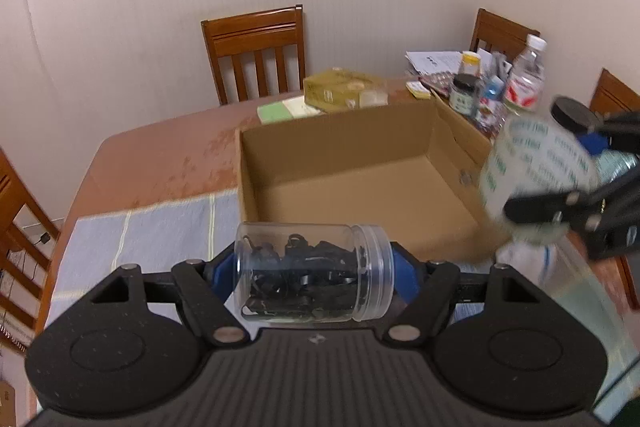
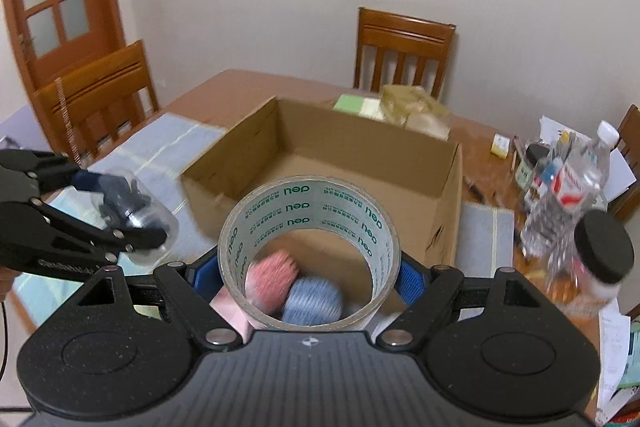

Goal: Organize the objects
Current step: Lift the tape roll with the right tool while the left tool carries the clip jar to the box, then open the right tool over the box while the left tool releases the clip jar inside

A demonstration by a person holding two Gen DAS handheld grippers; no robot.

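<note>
Clear plastic jar (image 1: 314, 271), full of black clips, lies sideways between your left tongs (image 1: 316, 273), closed on its two ends, just before the near wall of the cardboard box (image 1: 348, 183). Being smooth, it may slip out.

From the right wrist, your right tongs (image 2: 310, 267) pinch the tape roll (image 2: 310, 251) above the box's near wall; released early, it could roll off the bench (image 2: 200, 99).

Both the left gripper (image 1: 314, 273) and right gripper (image 2: 310, 273) are matte black, speckled plastic with ribbed housings, round side discs, silver pivot screws and blue fingers (image 1: 404, 277).
</note>
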